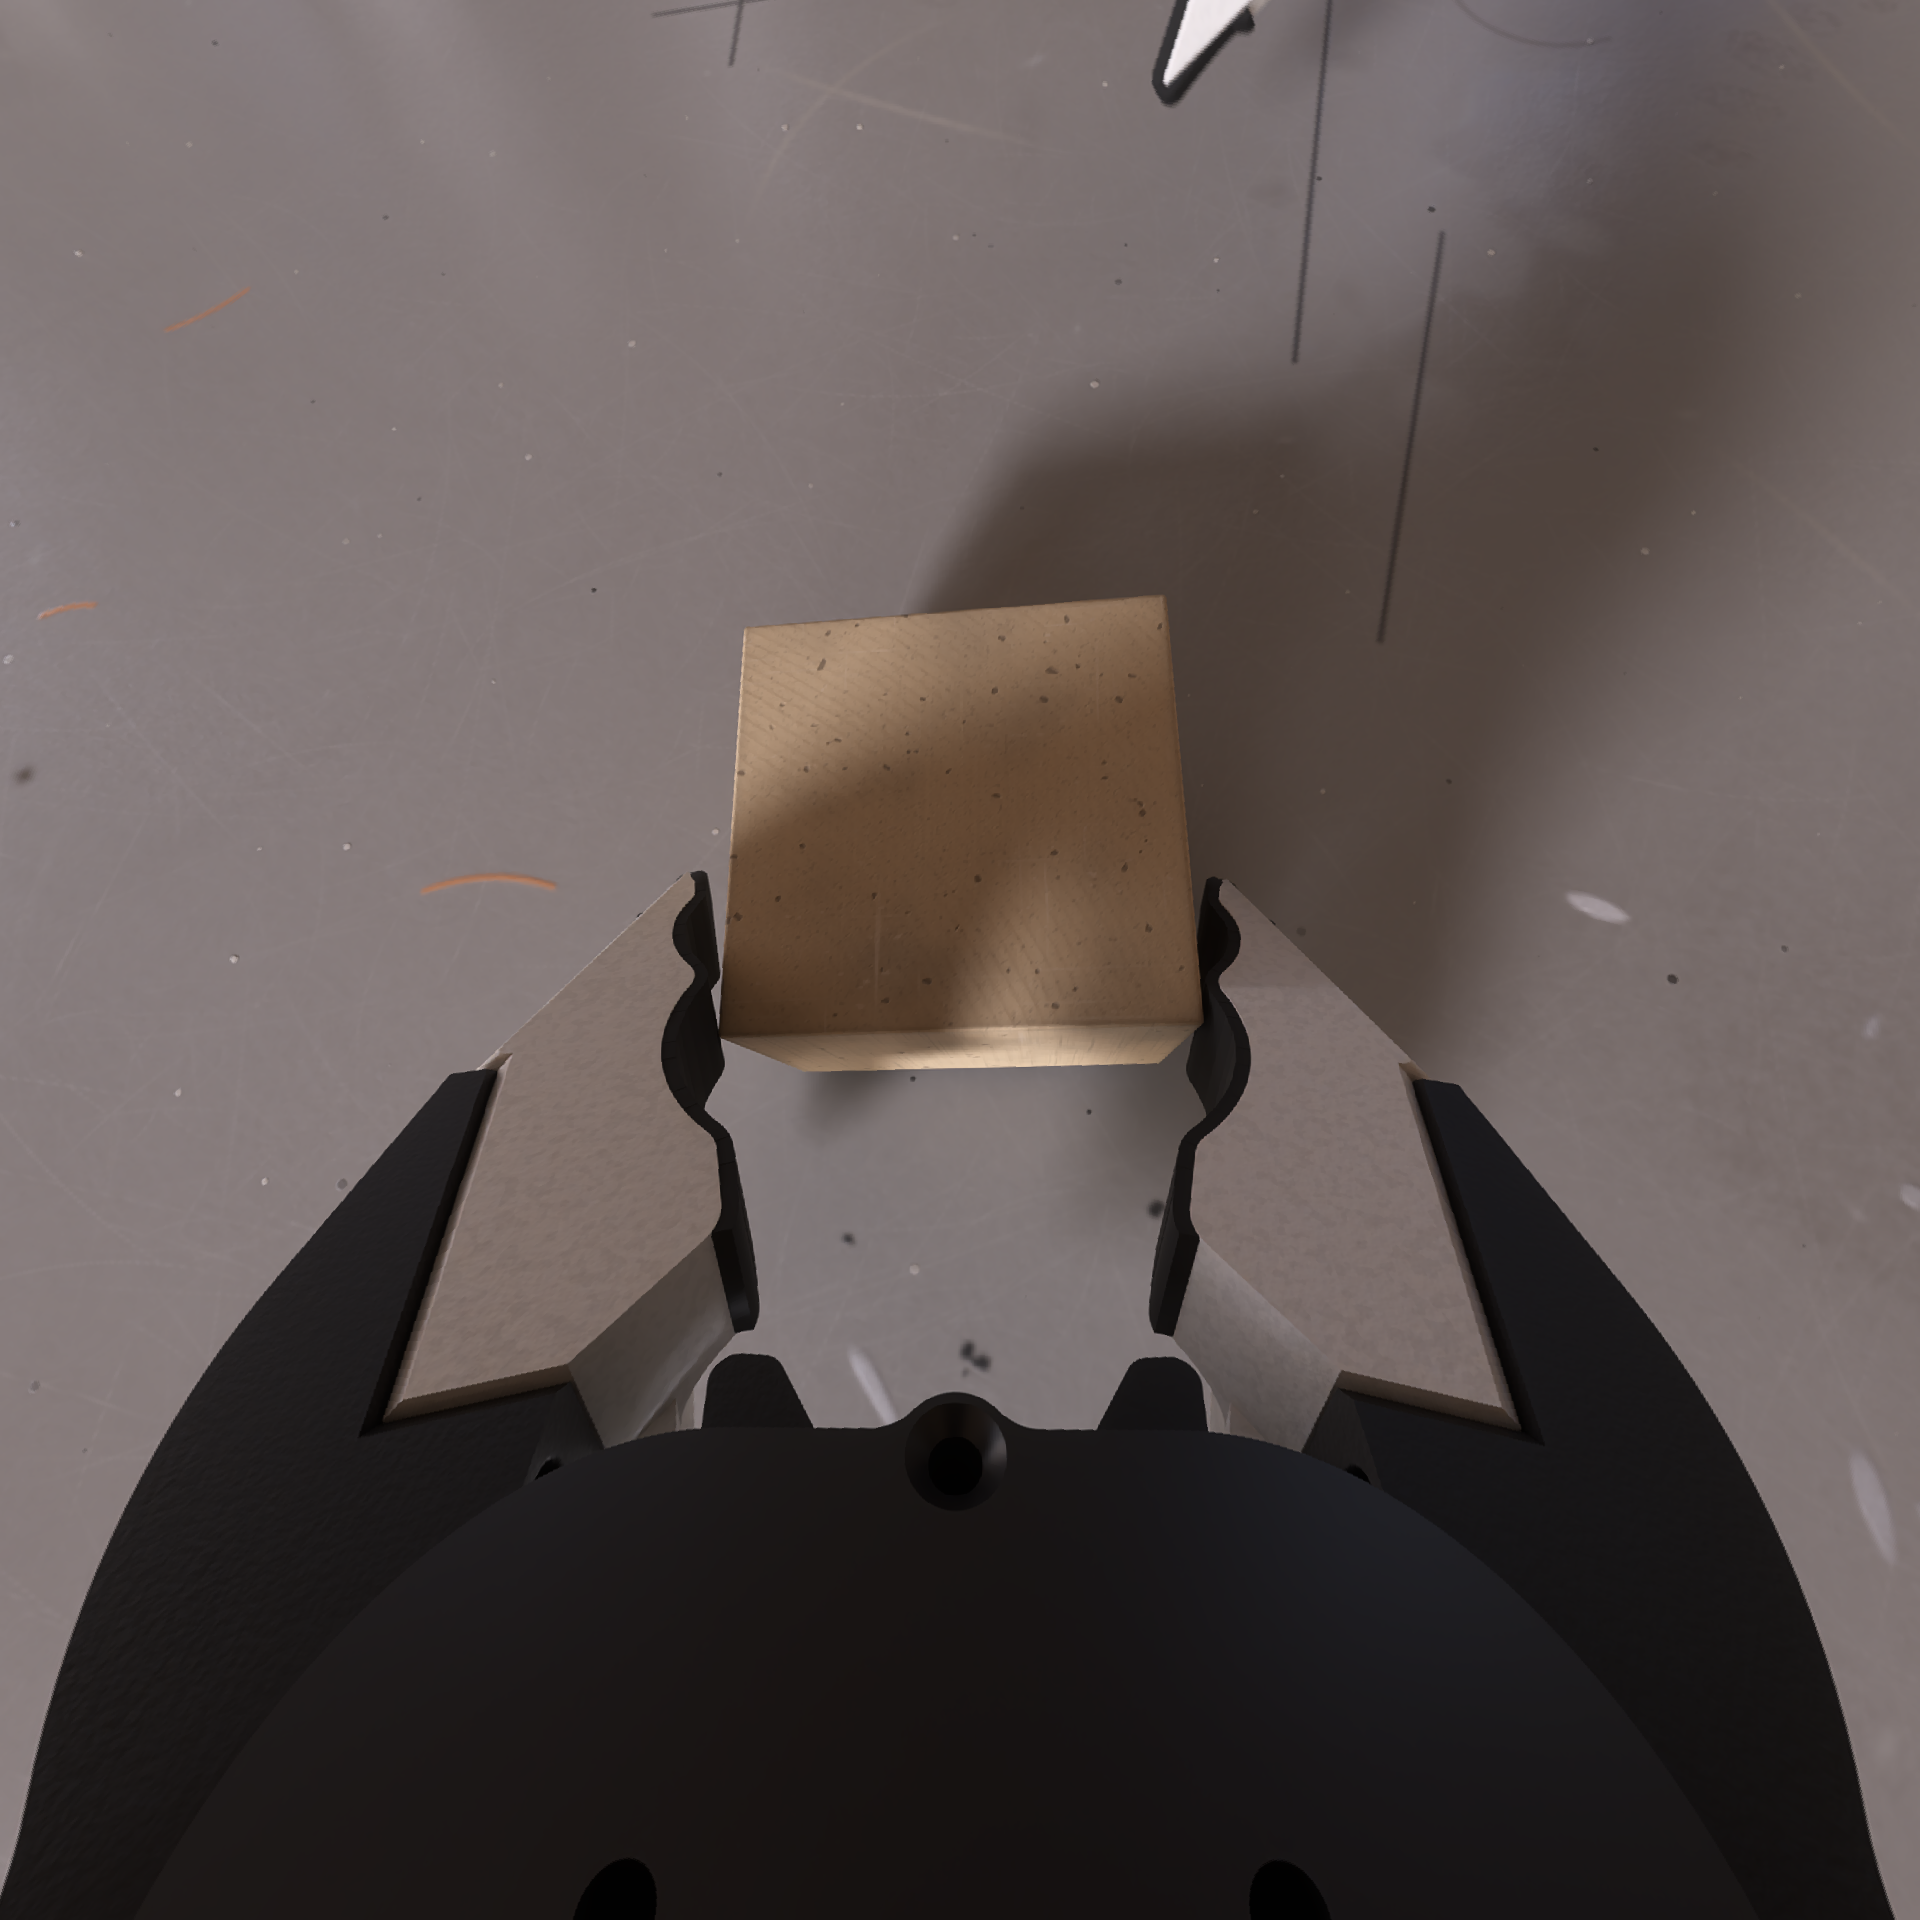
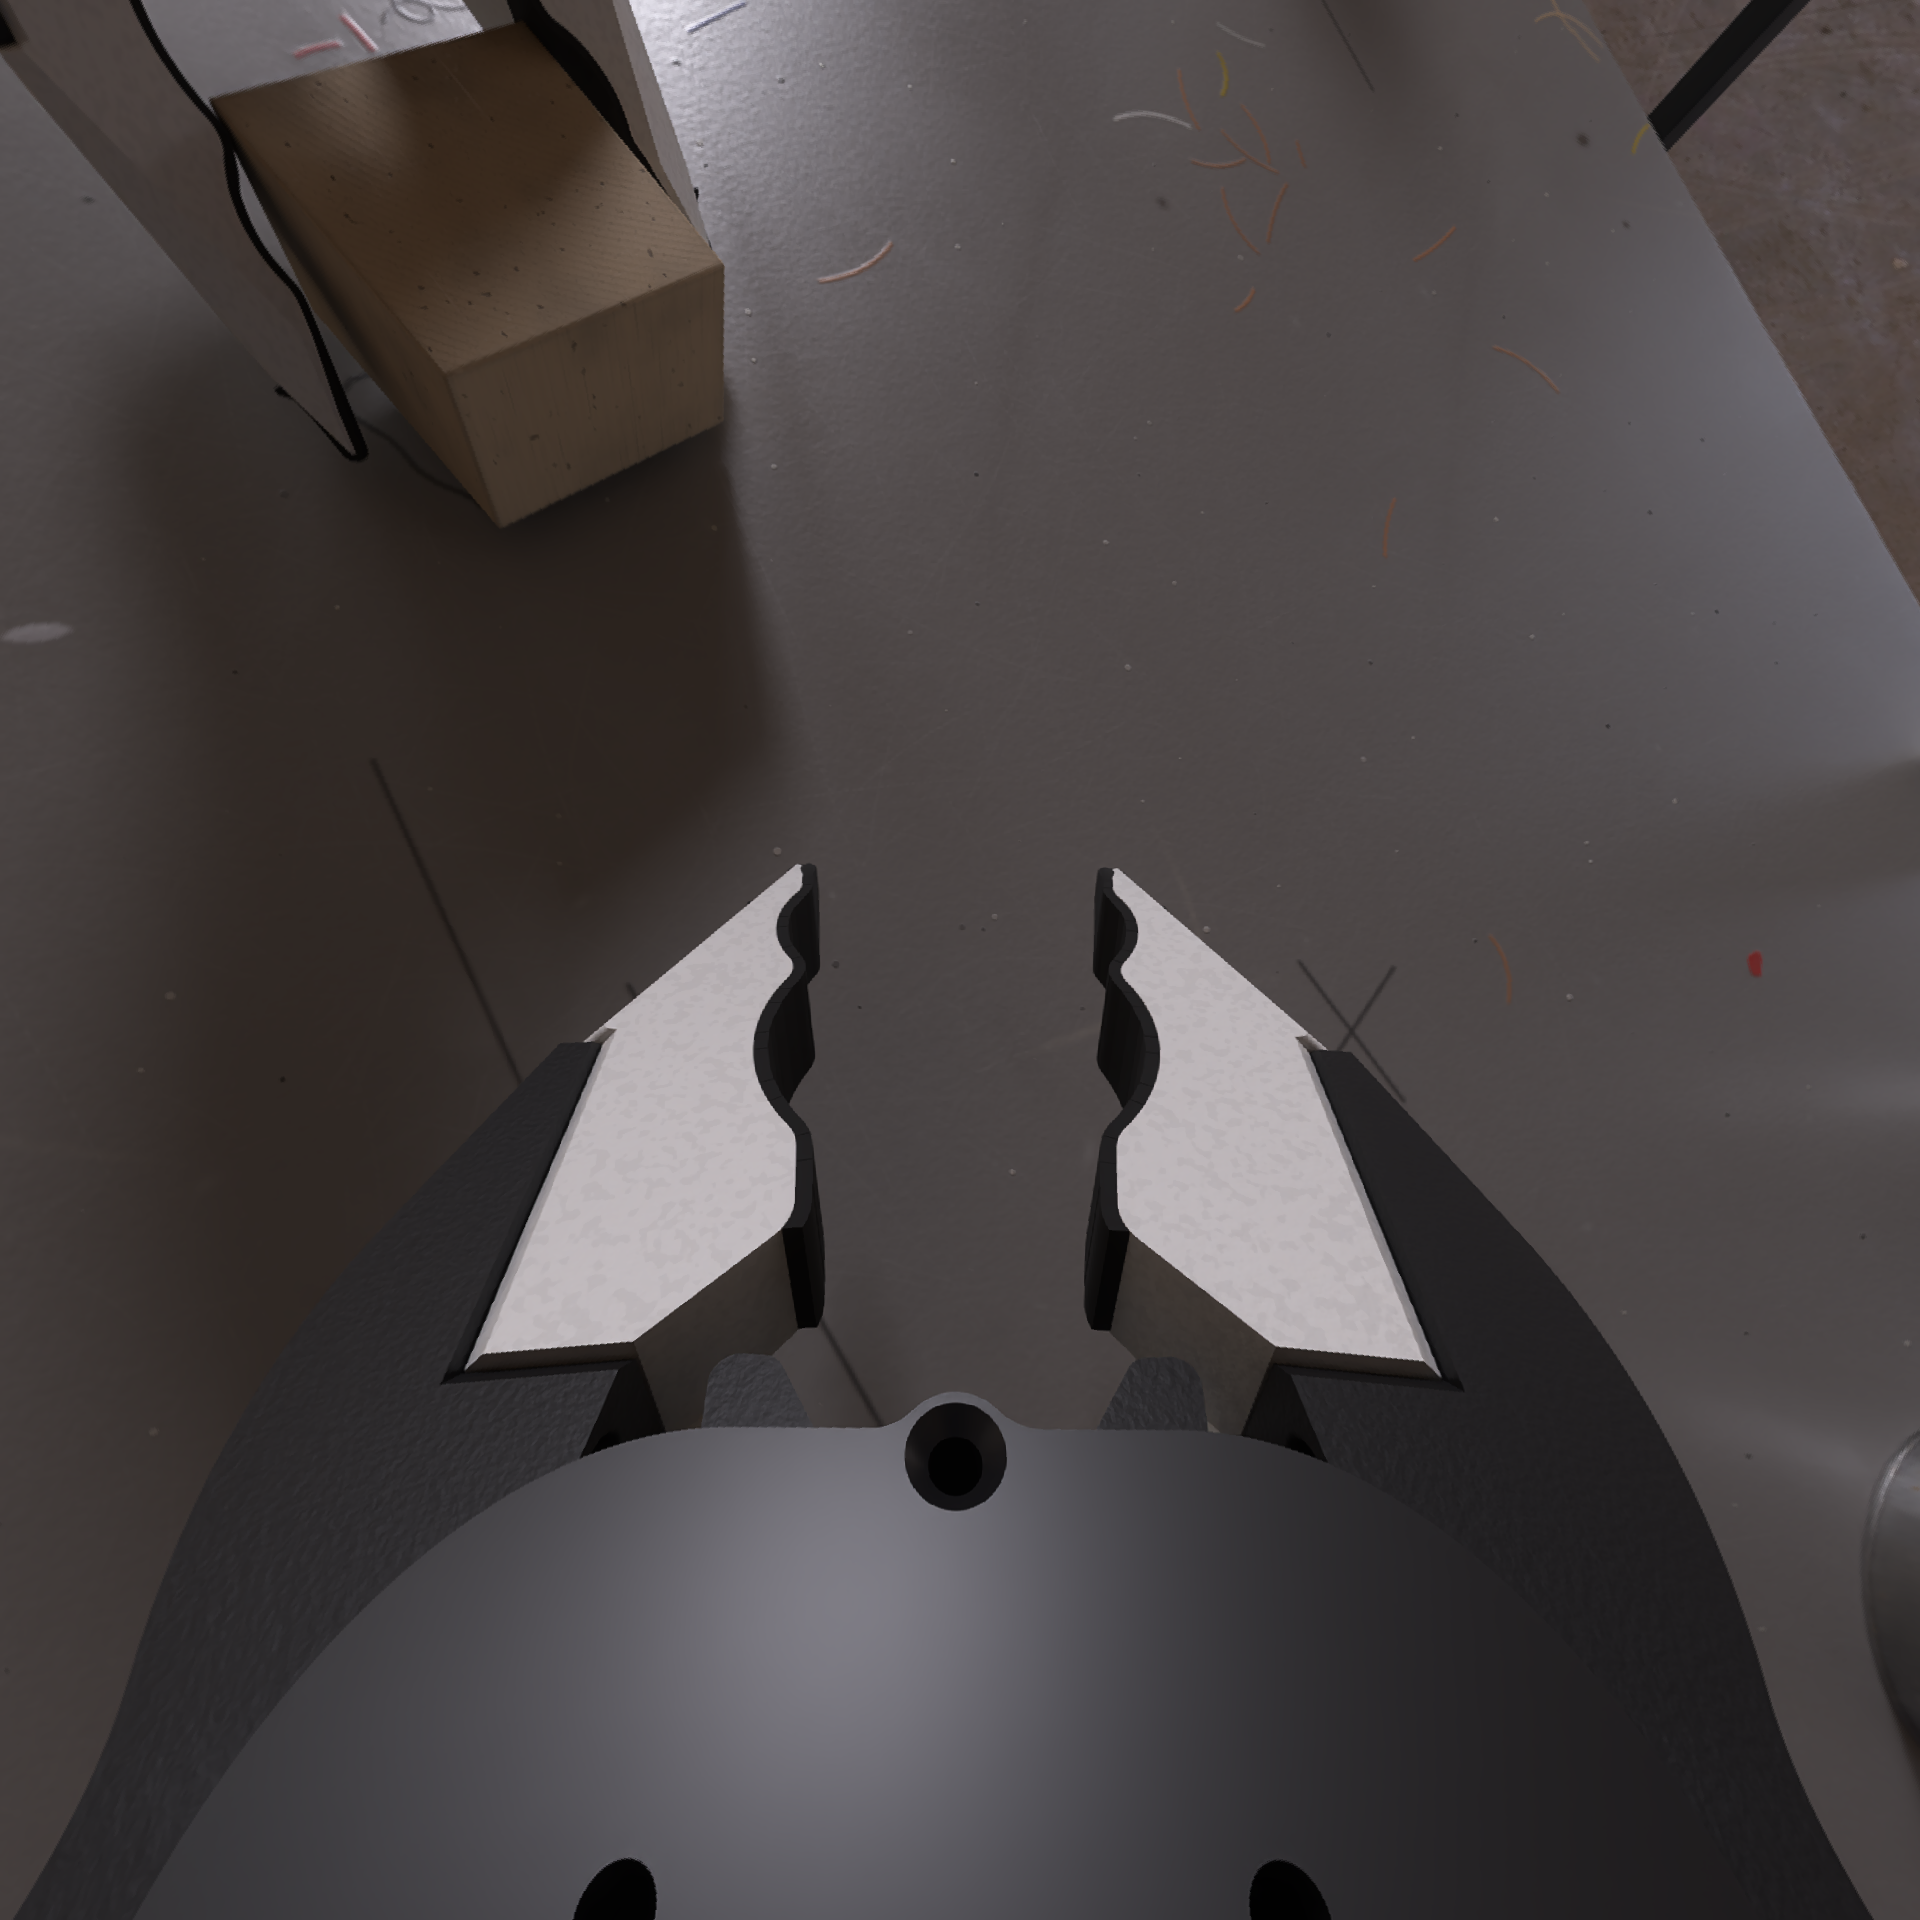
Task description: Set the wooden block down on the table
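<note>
The wooden block [image 1: 958, 831] is a tan cube with dark specks. My left gripper [image 1: 956, 885] is shut on it, with both pads pressed against its near side faces. The block hangs down toward the grey table [image 1: 416, 520]. In the right wrist view the block [image 2: 499, 270] is at the upper left, tilted, between the left gripper's fingers [image 2: 135, 187]. Its lowest corner is at or just above the table; I cannot tell whether they touch. My right gripper [image 2: 957, 875] is open and empty above the table, apart from the block.
The table's right edge [image 2: 1766, 436] runs diagonally, with brown floor [image 2: 1839, 208] beyond it. A metal round object [image 2: 1893, 1558] shows at the right border. A white pointed piece [image 1: 1195, 52] pokes in at the top of the left wrist view.
</note>
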`<action>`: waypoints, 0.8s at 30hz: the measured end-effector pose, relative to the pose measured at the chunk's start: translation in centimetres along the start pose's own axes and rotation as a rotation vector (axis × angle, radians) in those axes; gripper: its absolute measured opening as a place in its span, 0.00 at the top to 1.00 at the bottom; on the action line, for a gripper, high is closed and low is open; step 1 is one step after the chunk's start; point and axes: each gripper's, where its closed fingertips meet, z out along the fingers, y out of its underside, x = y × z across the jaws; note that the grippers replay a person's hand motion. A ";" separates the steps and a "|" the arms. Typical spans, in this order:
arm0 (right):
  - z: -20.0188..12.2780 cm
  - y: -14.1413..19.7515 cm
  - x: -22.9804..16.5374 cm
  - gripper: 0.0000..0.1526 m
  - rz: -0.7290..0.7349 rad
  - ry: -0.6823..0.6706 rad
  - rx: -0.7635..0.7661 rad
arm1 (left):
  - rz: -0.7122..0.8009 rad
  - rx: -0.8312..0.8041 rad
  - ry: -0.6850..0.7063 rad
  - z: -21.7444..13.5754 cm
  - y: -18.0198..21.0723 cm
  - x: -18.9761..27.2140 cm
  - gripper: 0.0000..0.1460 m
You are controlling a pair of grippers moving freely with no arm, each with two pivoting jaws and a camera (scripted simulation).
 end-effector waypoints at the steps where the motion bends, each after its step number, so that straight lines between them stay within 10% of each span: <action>1: 0.1 0.0 -0.2 0.64 0.006 0.006 0.003 | 0.001 0.002 -0.005 0.1 -0.1 0.1 0.37; 24: 2.9 -0.7 2.1 0.73 0.033 0.049 0.195 | 0.022 0.048 -0.027 0.6 -0.9 0.6 0.37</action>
